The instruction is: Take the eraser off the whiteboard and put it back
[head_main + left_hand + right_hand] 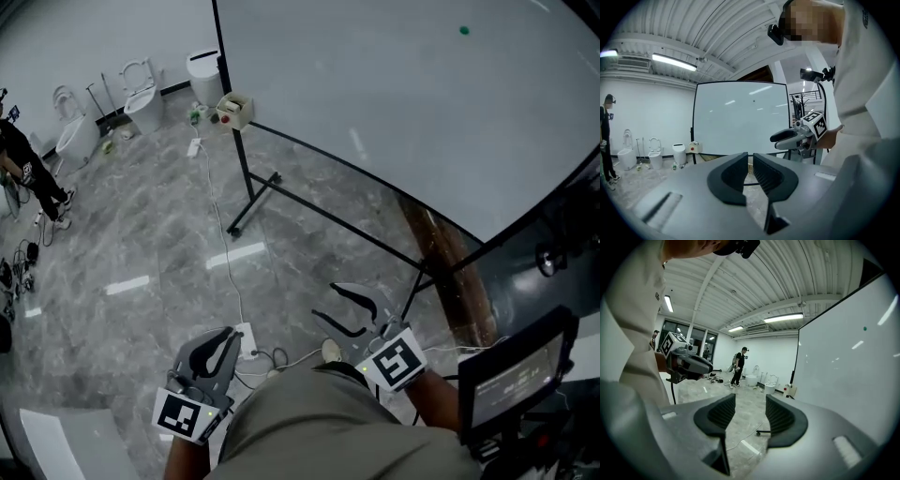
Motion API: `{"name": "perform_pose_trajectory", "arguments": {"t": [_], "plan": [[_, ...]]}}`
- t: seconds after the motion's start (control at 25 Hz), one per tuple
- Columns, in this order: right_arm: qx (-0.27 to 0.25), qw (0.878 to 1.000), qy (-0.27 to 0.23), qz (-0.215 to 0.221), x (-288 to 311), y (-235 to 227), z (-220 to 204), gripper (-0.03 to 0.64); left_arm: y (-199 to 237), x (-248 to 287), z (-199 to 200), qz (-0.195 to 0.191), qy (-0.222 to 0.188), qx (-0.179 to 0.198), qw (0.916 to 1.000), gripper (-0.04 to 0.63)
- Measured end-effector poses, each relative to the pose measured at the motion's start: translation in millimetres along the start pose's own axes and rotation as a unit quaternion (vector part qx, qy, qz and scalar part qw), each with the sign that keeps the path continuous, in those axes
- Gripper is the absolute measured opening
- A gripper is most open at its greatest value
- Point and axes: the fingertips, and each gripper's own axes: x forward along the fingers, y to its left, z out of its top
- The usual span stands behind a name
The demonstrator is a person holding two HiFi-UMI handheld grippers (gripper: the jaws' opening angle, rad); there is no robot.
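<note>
The whiteboard (422,112) on its black stand fills the upper right of the head view, and also shows as the whiteboard (740,117) and the whiteboard (853,371). A small beige box with a red spot (234,110) hangs at its lower left corner, the same beige box (695,147). Whether this is the eraser I cannot tell. A green magnet (463,31) sticks to the board. My left gripper (225,339) (750,161) is held low by my waist, its jaws all but touching and empty. My right gripper (328,302) (750,404) stands open and empty, far from the board.
The board's stand foot (253,202) and a white cable (225,248) lie on the grey marble floor. Toilets (141,94) and a white bin (203,75) line the far wall. A person (28,173) stands at far left. A dark screen (516,375) sits by my right side.
</note>
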Motion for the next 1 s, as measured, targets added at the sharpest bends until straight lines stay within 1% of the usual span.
{"name": "perform_pose_trajectory", "arguments": {"t": [0.24, 0.56, 1.0], "plan": [[-0.010, 1.000, 0.000, -0.015, -1, 43, 15, 0.204, 0, -33, -14, -0.030, 0.005, -0.002, 0.9995, 0.040], [-0.021, 0.999, 0.013, -0.033, 2, 101, 17, 0.198, 5, -71, -38, -0.062, -0.010, -0.004, 0.9980, 0.040], [-0.023, 0.999, 0.028, -0.036, 5, 101, 15, 0.193, 6, -65, -39, -0.075, -0.012, -0.007, 0.9971, 0.040]]}}
